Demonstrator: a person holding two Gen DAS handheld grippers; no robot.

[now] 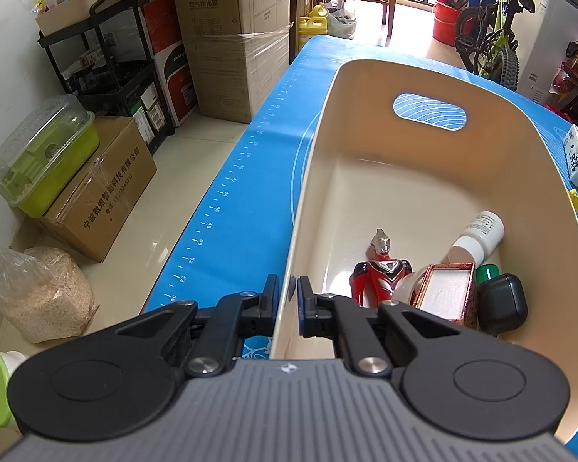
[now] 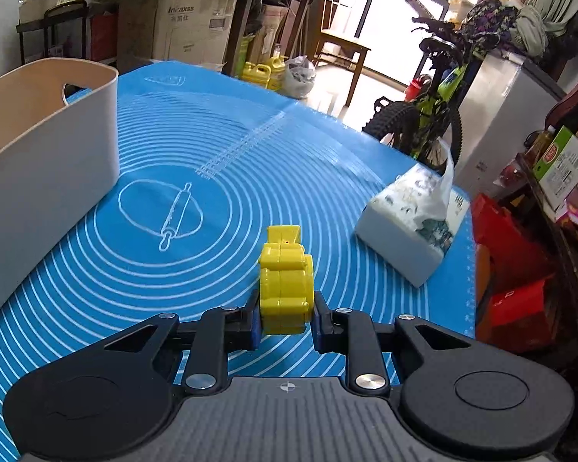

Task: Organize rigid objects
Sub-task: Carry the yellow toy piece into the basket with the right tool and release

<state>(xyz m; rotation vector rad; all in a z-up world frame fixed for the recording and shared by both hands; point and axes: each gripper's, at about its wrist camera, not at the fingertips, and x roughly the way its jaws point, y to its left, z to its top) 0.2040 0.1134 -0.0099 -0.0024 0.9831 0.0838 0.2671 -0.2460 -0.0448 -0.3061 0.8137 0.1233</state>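
Right hand-held gripper [image 2: 285,313] clamped on yellow toy [image 2: 285,281], above blue mat [image 2: 250,154]

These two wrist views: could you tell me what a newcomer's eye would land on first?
The yellow toy clamped in the right tool over the blue ringed mat. Next, the cream bin, its wall pinched by the left tool, with a red figure lying inside.

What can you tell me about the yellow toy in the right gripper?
The yellow toy looks like glossy hard plastic, blocky, with a rounded ribbed body and a flatter scoop-like piece at its far end. The right gripper is shut on its near end, pads pressing both sides. It points away over the blue mat; whether it touches the mat is unclear.
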